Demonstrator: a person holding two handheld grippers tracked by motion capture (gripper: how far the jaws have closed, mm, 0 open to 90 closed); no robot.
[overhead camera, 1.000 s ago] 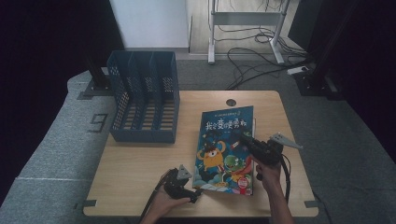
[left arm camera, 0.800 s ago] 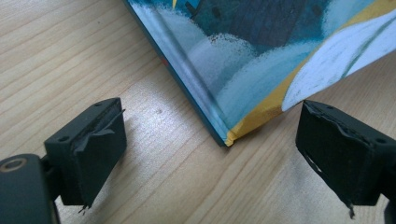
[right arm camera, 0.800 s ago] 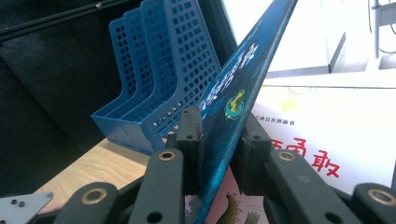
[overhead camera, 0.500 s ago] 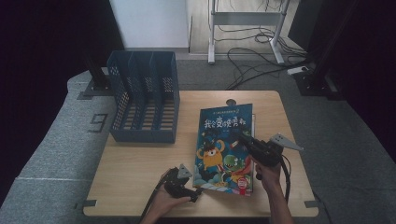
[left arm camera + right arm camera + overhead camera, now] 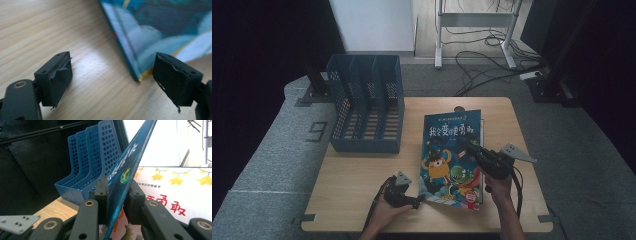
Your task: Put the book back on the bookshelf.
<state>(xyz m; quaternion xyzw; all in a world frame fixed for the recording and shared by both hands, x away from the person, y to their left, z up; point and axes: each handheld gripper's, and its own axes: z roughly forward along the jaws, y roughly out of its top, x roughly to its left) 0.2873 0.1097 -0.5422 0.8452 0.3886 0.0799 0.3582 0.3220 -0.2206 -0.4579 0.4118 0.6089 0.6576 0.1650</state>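
The blue picture-book cover (image 5: 130, 162) is pinched in the right gripper (image 5: 117, 192), lifted for opening. Ahead of the left gripper (image 5: 112, 75), whose wide jaws have just been closing, empty, lies the book's corner.

Left tongs (image 5: 112, 82) just closing slightly, book's corner (image 5: 140, 75) between.

The scene is viewed from above and behind by the high view, which is aimed forward and down over the whole bench (image 5: 362, 175). The left gripper view is set very low and close, looking along the bench top at the near corner of the picture book (image 5: 150, 37). The right gripper view is pointed level across the bench towards the blue file rack (image 5: 92, 165), with the book's raised cover close ahead. The book and the rack (image 5: 367, 107) are shared with the high view.
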